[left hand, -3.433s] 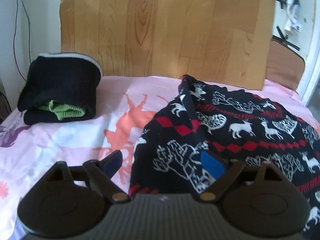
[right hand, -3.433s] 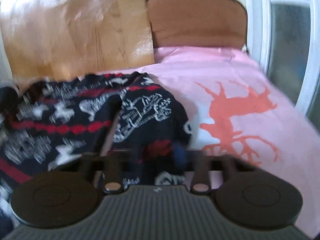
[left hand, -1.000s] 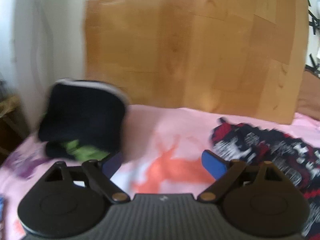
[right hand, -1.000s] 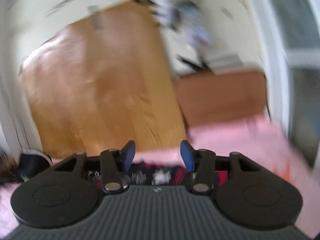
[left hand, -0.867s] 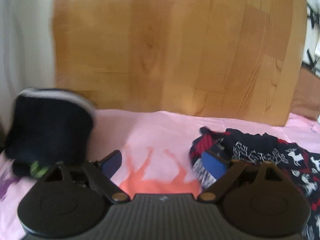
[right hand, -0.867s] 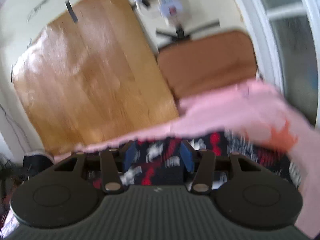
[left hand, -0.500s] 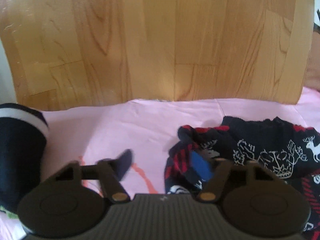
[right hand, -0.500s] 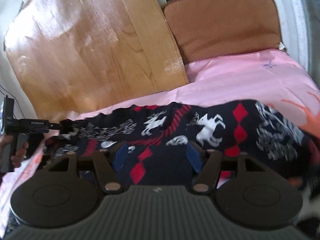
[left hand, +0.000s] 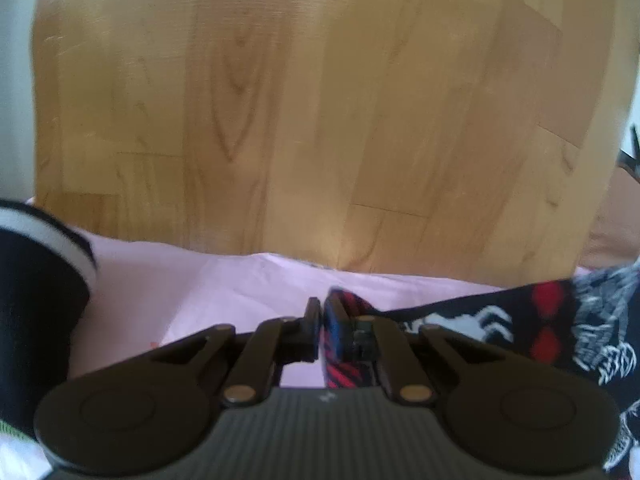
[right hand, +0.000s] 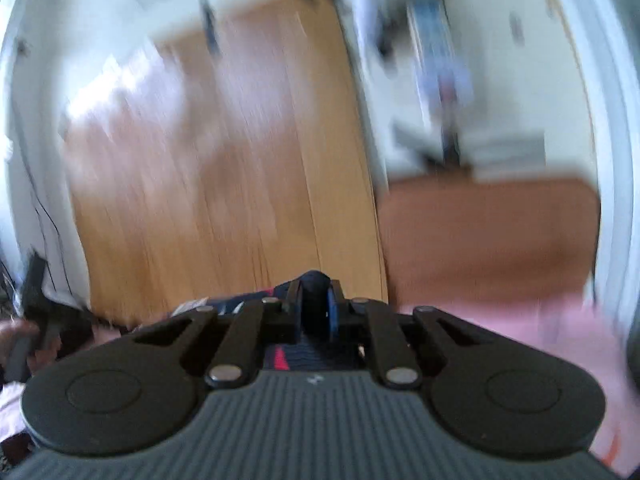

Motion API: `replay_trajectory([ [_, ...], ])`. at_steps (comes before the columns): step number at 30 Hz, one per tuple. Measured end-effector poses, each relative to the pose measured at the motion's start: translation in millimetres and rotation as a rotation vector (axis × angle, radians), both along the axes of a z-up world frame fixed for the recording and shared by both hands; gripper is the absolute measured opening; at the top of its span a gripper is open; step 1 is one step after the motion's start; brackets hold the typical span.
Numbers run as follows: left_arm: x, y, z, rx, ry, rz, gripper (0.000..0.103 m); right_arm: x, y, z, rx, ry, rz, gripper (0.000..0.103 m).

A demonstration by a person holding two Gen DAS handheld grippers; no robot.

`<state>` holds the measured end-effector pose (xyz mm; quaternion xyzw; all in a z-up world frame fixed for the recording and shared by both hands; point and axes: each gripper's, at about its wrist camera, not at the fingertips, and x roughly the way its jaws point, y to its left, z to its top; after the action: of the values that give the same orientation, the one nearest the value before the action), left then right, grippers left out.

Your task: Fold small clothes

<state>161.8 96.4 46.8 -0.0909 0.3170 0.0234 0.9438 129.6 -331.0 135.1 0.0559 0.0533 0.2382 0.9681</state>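
Knit sweater (left hand: pixel 460 320) corner between claw (left hand: pixel 322 316) tips

You've got one patterned sweater (left hand: pixel 500 324): dark navy knit, red diamonds, white deer and tree motifs, red-striped edge. It's unfolded and stretched out, running from its red-striped corner at center to the right edge of your left wrist view, over the pink sheet (left hand: pixel 200 276). That corner sits pinched up, bunched. In your right wrist view only a small dark navy fold of the sweater (right hand: pixel 316 284) shows, raised and clamped, a bit of red below it. That view is blurred, so you can't read the pattern there.
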Motion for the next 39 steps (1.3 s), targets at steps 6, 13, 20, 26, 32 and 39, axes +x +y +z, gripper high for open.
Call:
replay_trajectory([
  [6,6,23,-31,-0.037,0.110,0.068,0.005,-14,-19,-73,-0.080,0.254,-0.043,0.049],
  [13,-12,17,-31,-0.108,0.124,-0.031,0.060,9,-27,-100,0.018,0.423,-0.150,0.053],
  [20,-24,-16,-51,-0.031,0.182,-0.141,0.023,60,8,-122,-0.003,0.557,-0.209,0.056],
  [26,-31,-1,-42,-0.030,0.129,-0.142,0.012,67,25,-127,-0.045,0.583,-0.238,0.011],
  [32,-24,23,-49,-0.077,0.158,-0.046,0.020,28,32,-102,-0.031,0.499,-0.194,0.013],
  [39,-44,-13,-31,0.072,0.047,-0.008,0.064,15,-5,-123,0.071,0.592,-0.319,0.036],
])
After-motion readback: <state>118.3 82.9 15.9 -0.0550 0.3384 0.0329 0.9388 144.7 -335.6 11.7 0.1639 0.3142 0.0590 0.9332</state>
